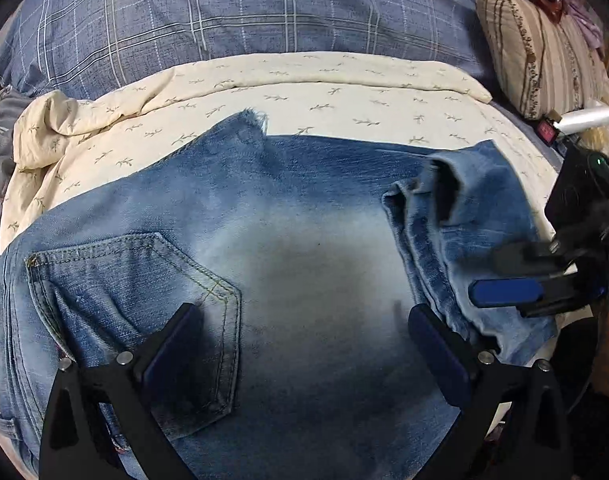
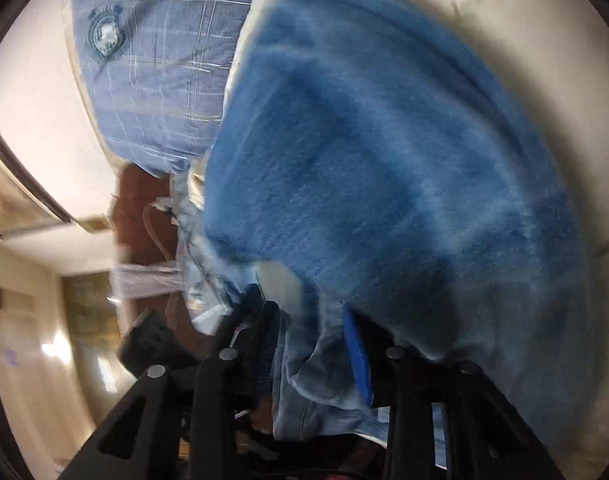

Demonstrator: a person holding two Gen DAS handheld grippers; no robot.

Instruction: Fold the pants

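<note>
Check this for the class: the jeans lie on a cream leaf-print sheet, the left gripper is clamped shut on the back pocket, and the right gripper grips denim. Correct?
One error: the left gripper is open, fingers spread over the jeans, as the left wrist view shows. The rest stands.

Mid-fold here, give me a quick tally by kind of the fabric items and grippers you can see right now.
Jeans: 1
Cream leaf-print sheet: 1
Blue plaid pillow: 1
Striped beige cushion: 1
Grippers: 2, left gripper open over the jeans, right gripper with denim between its fingers
Total: 6
</note>
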